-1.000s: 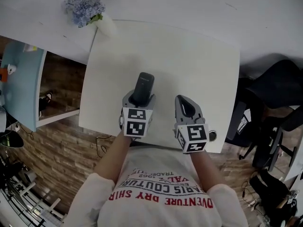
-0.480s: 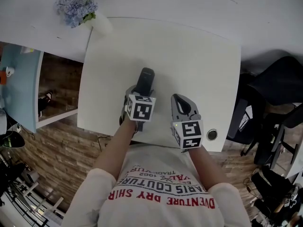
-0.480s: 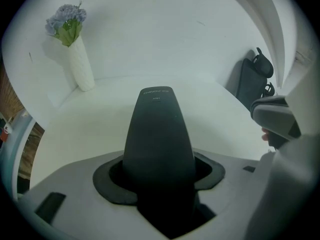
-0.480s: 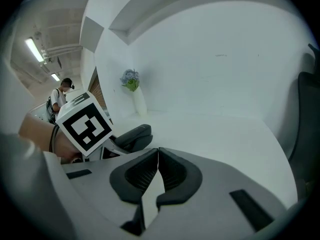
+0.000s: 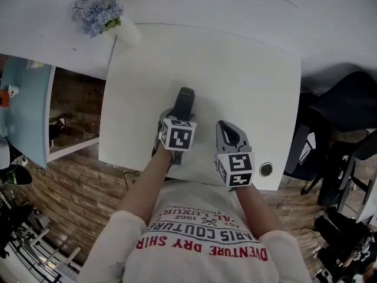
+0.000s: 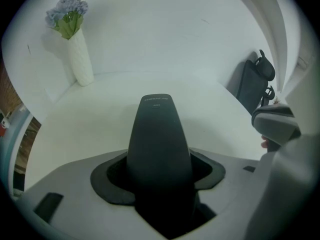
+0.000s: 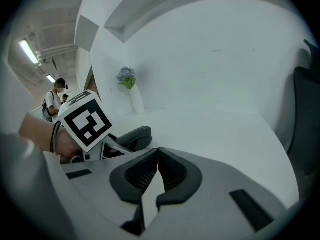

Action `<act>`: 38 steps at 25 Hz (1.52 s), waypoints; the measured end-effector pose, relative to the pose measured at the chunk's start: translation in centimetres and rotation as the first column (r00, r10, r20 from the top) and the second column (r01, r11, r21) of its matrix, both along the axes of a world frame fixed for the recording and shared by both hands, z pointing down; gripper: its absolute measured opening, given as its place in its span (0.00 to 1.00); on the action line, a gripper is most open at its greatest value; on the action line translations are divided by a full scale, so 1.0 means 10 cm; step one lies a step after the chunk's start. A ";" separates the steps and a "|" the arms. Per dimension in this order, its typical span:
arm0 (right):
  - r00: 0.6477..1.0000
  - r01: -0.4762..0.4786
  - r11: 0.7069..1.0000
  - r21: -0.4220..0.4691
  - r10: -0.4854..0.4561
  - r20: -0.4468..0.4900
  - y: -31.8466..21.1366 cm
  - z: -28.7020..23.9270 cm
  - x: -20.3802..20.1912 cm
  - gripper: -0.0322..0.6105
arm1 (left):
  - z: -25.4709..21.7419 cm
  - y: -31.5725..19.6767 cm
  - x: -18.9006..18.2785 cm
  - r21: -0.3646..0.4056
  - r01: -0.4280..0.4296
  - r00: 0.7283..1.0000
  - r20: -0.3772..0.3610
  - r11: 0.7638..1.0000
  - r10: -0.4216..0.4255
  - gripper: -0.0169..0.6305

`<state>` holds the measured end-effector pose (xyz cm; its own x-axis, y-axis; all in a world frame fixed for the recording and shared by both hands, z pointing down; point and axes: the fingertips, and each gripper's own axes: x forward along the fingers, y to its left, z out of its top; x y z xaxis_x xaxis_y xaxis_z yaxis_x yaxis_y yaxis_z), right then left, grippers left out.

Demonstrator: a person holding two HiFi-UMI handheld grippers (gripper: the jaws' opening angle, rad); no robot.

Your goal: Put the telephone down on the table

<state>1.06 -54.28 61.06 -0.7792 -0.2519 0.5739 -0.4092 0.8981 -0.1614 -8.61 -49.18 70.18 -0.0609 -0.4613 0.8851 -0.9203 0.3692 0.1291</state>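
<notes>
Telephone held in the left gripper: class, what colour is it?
The telephone is black all over; it shows best in the left gripper view.

I see a white vase point(image 5: 129, 32) of blue flowers point(image 5: 97, 10) standing upright at the far left. A black chair point(image 5: 347, 114) sits off to the right. Far back, a person point(image 7: 52, 103) stands under a ceiling light point(image 7: 29, 51).
</notes>
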 end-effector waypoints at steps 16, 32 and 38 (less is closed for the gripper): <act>0.999 -0.051 0.998 0.046 0.051 0.002 0.03 -0.21 0.06 0.09 | -0.30 -0.03 0.11 0.145 -0.033 0.995 -0.084 0.989 0.046 0.61; 0.985 -0.130 0.984 0.122 0.114 0.126 0.33 -0.93 -0.06 0.09 | -1.41 0.27 -0.11 0.370 -0.001 0.995 0.091 0.929 -0.035 0.09; 0.973 -0.149 0.972 0.183 0.110 0.204 0.44 -1.33 -0.17 0.09 | -1.97 0.33 -0.06 0.508 -0.109 0.982 0.189 0.854 0.013 0.06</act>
